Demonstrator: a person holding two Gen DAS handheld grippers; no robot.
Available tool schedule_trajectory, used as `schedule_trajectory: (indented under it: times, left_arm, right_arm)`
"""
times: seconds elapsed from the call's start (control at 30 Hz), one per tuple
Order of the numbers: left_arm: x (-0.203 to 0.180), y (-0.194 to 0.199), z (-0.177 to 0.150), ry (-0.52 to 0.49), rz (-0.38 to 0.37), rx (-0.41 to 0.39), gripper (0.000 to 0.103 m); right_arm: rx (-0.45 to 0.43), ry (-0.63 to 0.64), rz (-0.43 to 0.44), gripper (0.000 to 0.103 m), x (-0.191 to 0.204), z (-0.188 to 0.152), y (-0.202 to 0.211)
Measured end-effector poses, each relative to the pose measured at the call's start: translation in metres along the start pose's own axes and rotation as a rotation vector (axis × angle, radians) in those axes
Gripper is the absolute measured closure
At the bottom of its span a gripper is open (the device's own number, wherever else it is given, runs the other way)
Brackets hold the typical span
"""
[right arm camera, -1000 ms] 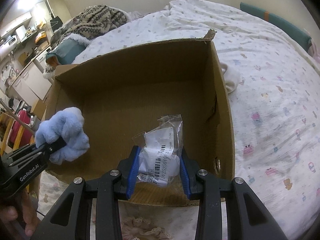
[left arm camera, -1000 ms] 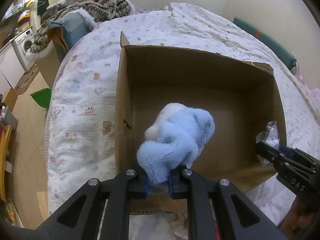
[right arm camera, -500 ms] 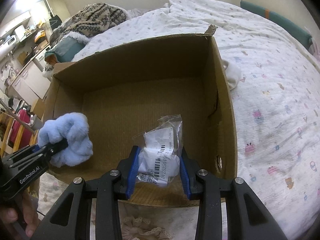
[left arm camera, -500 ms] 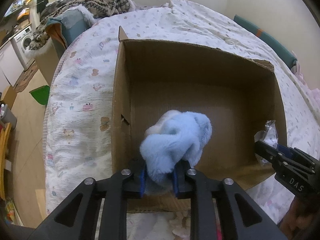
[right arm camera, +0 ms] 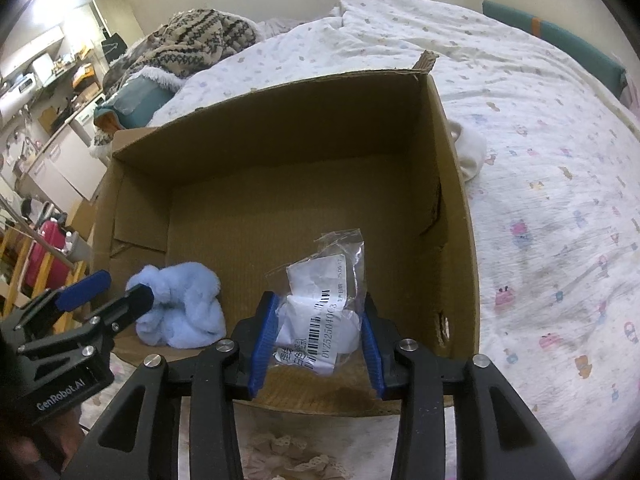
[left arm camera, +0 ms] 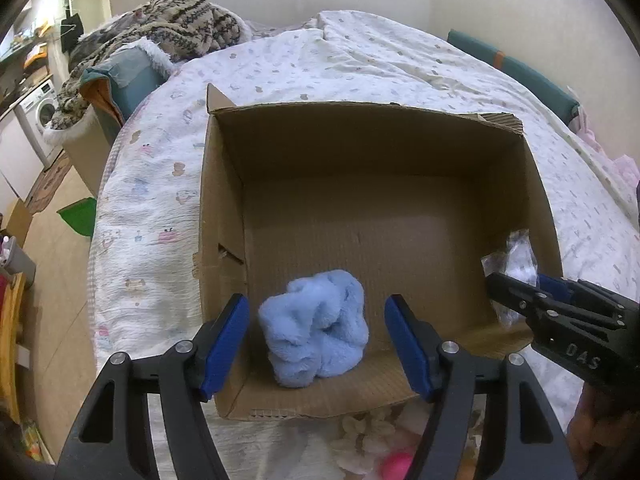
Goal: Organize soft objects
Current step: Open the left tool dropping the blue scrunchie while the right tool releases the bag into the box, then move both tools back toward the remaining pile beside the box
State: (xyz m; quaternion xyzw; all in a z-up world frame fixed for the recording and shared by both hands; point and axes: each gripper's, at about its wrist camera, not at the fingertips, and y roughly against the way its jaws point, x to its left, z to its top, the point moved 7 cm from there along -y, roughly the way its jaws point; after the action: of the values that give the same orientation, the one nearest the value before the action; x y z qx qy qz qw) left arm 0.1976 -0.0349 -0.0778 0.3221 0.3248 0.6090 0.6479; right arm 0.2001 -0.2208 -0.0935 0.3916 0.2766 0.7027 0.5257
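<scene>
With my left gripper (left arm camera: 316,342) spread wide, the fluffy blue cloth (left arm camera: 314,326) lies loose on the floor of the cardboard box (left arm camera: 360,148), near the front-left corner, between the blue pads (left arm camera: 224,340) and touching neither. My right gripper (right arm camera: 316,336) is clamped on a clear plastic bag (right arm camera: 324,312) over the box's front right. Bag's white label: barcode, "0YZ5250400"-something, last character unclear, small date print too blurred to read. Left gripper body reads "GenRobot.AI" in the right wrist view; right gripper body reads "DAS" in the left wrist view. Box sits on a printed white bedspread (right arm camera: 560,200).
</scene>
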Motion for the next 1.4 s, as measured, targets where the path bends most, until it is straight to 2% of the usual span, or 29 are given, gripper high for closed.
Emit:
schedule_trajectory:
  times: [0.03,0.23,0.47,0.5,0.53,0.63,0.87,1.03,1.17,1.4]
  left_arm:
    - [0.000,0.000,0.000,0.001,0.001,0.001,0.036]
    - [0.002,0.003,0.003,0.017,-0.004,-0.011,0.036]
    - [0.002,0.012,0.007,0.035,-0.011,-0.036,0.036]
    - [0.002,0.013,0.008,0.037,-0.012,-0.039,0.036]
    - [0.002,0.015,0.008,0.038,-0.011,-0.043,0.036]
    - [0.002,0.021,0.008,0.039,-0.010,-0.050,0.036]
    - [0.007,0.039,0.007,0.044,0.004,-0.064,0.036]
    - [0.015,0.043,-0.007,0.090,-0.009,-0.008,0.036]
    - [0.023,0.052,-0.018,0.103,0.023,-0.007,0.036]
    - [0.030,0.069,-0.037,0.127,0.017,-0.001,0.036]
  right_arm:
    - [-0.001,-0.011,0.006,0.038,-0.001,0.000,0.000]
    - [-0.004,-0.051,-0.007,0.034,-0.007,0.004,0.005]
    - [-0.032,-0.081,0.039,0.018,-0.008,0.006,0.017]
    - [-0.040,-0.081,0.040,0.011,-0.007,0.007,0.018]
    - [-0.049,-0.083,0.051,0.001,-0.006,0.008,0.021]
    - [-0.077,-0.084,0.079,0.000,-0.002,0.007,0.029]
    - [-0.125,-0.048,0.056,0.000,-0.001,0.004,0.050]
    - [-0.137,-0.061,0.077,0.000,-0.002,-0.001,0.063]
    - [-0.136,-0.048,0.058,0.000,-0.003,-0.010,0.071]
    - [-0.099,-0.072,0.047,0.000,-0.009,-0.031,0.077]
